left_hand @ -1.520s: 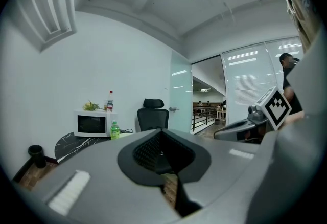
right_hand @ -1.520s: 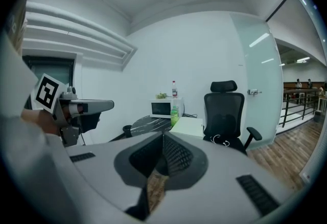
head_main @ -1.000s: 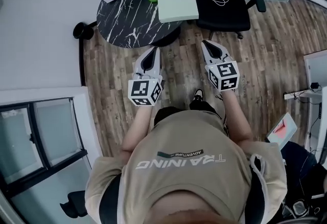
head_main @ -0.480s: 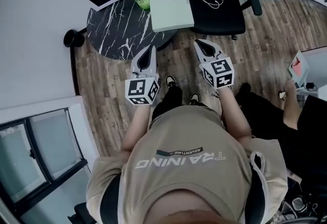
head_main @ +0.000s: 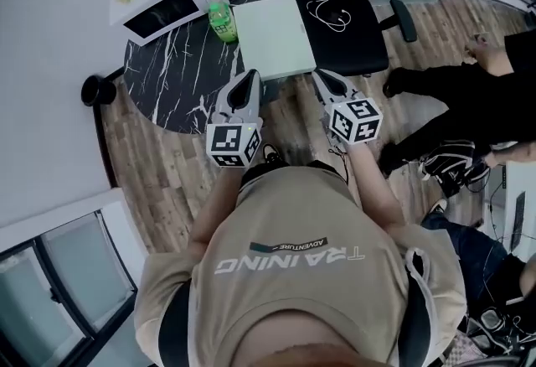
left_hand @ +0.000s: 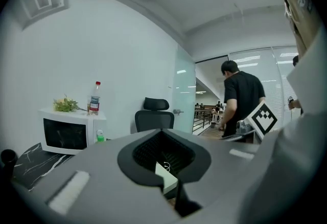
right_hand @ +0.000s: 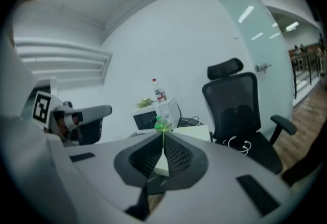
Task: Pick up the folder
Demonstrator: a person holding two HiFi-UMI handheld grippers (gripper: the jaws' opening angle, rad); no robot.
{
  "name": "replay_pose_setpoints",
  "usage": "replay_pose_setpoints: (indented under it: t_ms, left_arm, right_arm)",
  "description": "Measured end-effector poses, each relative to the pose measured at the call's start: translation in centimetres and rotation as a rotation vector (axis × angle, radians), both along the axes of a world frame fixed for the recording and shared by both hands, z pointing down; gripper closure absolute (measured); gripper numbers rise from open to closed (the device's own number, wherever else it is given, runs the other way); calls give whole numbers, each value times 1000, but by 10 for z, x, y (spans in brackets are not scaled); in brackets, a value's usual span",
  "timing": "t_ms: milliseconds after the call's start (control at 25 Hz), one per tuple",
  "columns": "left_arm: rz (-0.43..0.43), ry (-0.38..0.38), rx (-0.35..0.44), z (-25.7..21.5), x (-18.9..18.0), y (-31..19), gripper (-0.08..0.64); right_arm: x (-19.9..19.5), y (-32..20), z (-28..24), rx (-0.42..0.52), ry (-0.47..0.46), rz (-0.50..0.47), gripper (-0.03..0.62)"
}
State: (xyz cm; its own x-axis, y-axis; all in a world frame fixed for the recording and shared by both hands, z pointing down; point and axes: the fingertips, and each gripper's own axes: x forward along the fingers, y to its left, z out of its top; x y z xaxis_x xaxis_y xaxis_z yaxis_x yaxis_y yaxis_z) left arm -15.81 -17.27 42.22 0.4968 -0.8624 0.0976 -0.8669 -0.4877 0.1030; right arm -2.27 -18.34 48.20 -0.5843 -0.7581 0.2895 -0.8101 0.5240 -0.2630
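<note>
The folder (head_main: 268, 37) lies flat at the dark counter's (head_main: 167, 80) edge, untouched. Since a second ago the left gripper (head_main: 248, 76) and right gripper (head_main: 321, 74) have been carried up to its near corners, jaws clenched on nothing. Opening them is judged still needed.

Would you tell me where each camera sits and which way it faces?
Head view: on the person's head, facing steeply down on table, folder, both arms, left tongs, right tongs.
Left gripper view: on the left tongs, which show shut, facing microwave and chair.
Right gripper view: on the right tongs, which show shut, facing folder and bottle.
Shared: both gripper views show the microwave and chair.
</note>
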Motion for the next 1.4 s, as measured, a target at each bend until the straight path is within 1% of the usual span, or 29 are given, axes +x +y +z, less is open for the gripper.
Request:
replay_pose_setpoints:
  t_ms: [40, 160, 280, 400, 480, 560, 640, 720, 880, 960, 1080, 1200, 1320, 1400]
  left_arm:
    - [16, -2, -4, 2, -1, -6, 552]
    - [52, -13, -13, 8, -3, -26, 552]
    - [63, -14, -44, 15, -4, -41, 552]
    - [75, -27, -61, 17, 3, -52, 552]
    - [79, -47, -73, 19, 9, -62, 552]
    - [79, -76, -89, 24, 17, -71, 552]
    - [84, -112, -99, 27, 27, -75, 552]
    - [86, -136, -105, 29, 35, -79, 552]
    - [58, -139, -140, 44, 45, -88, 552]
    - [51, -136, -155, 51, 48, -92, 552]
    - [59, -139, -181, 61, 53, -93, 552]
    - [71, -141, -196, 66, 58, -97, 552]
    - [76, -144, -202, 70, 60, -99, 552]
    - [79, -145, -221, 76, 59, -97, 552]
  right_arm:
    - [-2, -7, 3, -15, -56, 21, 581]
    - [0, -26, 21, -85, -173, 81, 581]
    - [13, -35, 59, -233, -313, 162, 581]
    - [35, -36, 109, -392, -486, 274, 581]
    - [45, -42, 135, -454, -569, 318, 581]
    - [46, -47, 157, -505, -625, 323, 571]
    - [44, -53, 176, -556, -677, 306, 469]
    - [39, -58, 192, -603, -723, 281, 443]
    - [25, -62, 220, -704, -795, 217, 386]
    - [23, -63, 234, -747, -826, 219, 373]
    - [23, -61, 248, -783, -851, 248, 362]
    - [27, -65, 255, -783, -898, 285, 356]
    - [28, -71, 266, -785, -907, 298, 345]
    - [30, -74, 273, -775, -919, 316, 342]
